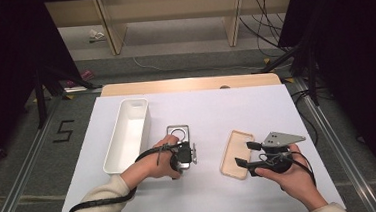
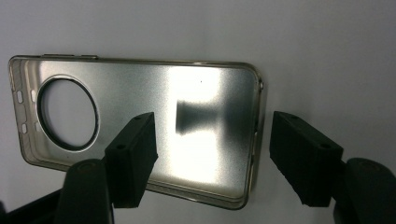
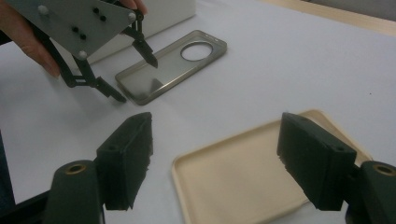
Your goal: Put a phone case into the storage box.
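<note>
A: The silver metallic phone case with the round camera cutout [image 1: 179,134] lies flat on the white table cover [image 1: 202,195], open side up, near the middle and just right of the long white plastic bin [image 1: 128,135].

B: And the left gripper [image 1: 188,155]?

A: It hangs over the near end of that case. In the left gripper view its two black jaws stand apart. One jaw is over the case's inner face, the other just outside the short end rim, so that end sits between them. The pads do not press on it; I see a gap on both sides. No earlier picture to compare, so I leave it at that: jaws moderately wide, nothing gripped.

B: The right side?

A: The right gripper [image 1: 246,153] is held low over the near edge of the cream-coloured flat phone case [image 1: 236,154], which lies open side up to the right of the silver one, well apart from it. In the right gripper view its jaws stand wide, one on either side of the cream case's corner, above it, not clamped on anything.

B: Anything in the bin?

A: It looks empty from the high view.
</note>
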The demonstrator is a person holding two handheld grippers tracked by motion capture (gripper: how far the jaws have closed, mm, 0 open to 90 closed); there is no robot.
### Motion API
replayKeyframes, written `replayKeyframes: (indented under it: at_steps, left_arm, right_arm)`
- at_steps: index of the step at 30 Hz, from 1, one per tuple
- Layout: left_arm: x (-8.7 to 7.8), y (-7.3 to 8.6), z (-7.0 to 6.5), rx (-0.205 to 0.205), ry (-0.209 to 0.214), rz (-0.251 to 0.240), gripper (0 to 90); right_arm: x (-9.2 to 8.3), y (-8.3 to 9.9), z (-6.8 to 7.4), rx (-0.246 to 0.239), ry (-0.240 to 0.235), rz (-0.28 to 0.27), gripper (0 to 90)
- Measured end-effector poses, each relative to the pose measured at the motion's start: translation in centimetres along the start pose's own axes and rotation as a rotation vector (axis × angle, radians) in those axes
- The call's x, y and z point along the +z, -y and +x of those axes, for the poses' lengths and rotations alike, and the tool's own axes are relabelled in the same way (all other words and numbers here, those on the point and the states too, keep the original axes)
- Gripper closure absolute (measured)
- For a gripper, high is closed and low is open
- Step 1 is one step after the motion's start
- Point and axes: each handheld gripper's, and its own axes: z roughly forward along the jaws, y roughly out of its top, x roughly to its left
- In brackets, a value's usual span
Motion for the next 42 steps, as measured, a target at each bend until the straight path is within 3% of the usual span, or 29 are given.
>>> replayKeyframes:
  at_steps: [13, 22, 29, 35, 42]
  left_arm:
    - [0.12, 0.21, 0.38, 0.019, 0.017, 0.022, 38.1]
    - [0.2, -0.08, 0.53, 0.026, 0.072, 0.029, 49.0]
    - [0.18, -0.1, 0.55, 0.04, 0.11, 0.029, 62.3]
    - [0.17, 0.06, 0.51, 0.026, 0.148, 0.021, 69.0]
    - [0.14, -0.01, 0.44, 0.04, 0.149, 0.024, 74.7]
  right_arm:
    - [0.02, 0.02, 0.01, 0.0, 0.0, 0.001, 27.7]
    - [0.04, 0.02, 0.05, -0.001, -0.002, 0.002, 27.7]
    - [0.03, 0.0, 0.1, -0.002, -0.005, 0.002, 27.8]
    - [0.04, 0.0, 0.13, -0.002, -0.006, 0.003, 27.9]
    - [0.08, 0.01, 0.15, -0.005, -0.007, 0.005, 28.1]
